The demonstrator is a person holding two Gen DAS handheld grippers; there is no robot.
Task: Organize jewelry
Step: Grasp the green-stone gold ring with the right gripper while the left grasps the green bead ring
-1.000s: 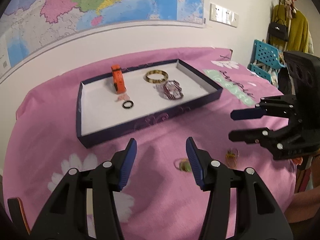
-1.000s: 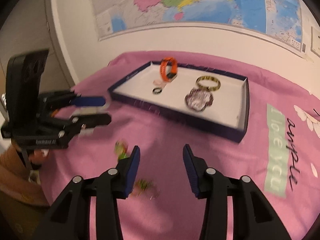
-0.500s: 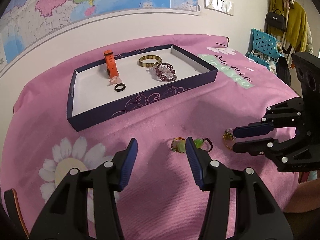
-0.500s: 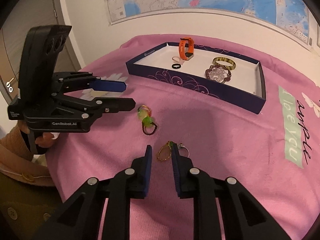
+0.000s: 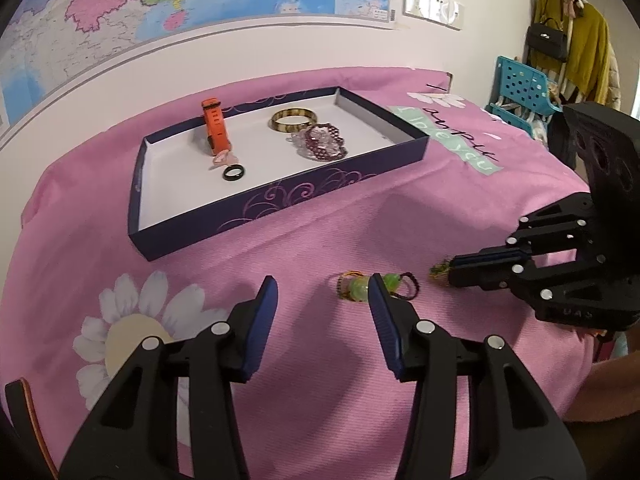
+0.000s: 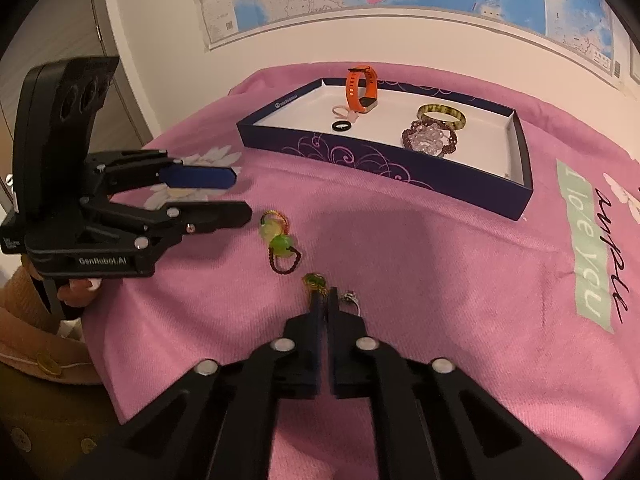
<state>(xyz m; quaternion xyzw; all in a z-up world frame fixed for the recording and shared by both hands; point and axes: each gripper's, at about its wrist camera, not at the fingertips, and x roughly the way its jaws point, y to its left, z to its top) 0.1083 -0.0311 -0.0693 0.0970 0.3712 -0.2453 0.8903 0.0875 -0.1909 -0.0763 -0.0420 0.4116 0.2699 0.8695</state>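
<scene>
A dark blue tray on the pink cloth holds an orange watch band, a gold bangle, a purple bead bracelet and a black ring. Two green-bead rings lie on the cloth in front of the tray. My right gripper is shut on a small gold-and-green pendant that lies on the cloth. A small silver ring lies beside its right fingertip. My left gripper is open and empty, hovering just left of the green-bead rings.
A wall with a map stands behind the table. A blue crate and hanging clothes are at the far right. The cloth drops off at the table's near edge.
My right gripper has closed from wide open to shut on the pendant. Both grippers have drawn back from the tray toward the near edge. The left gripper stays open.
</scene>
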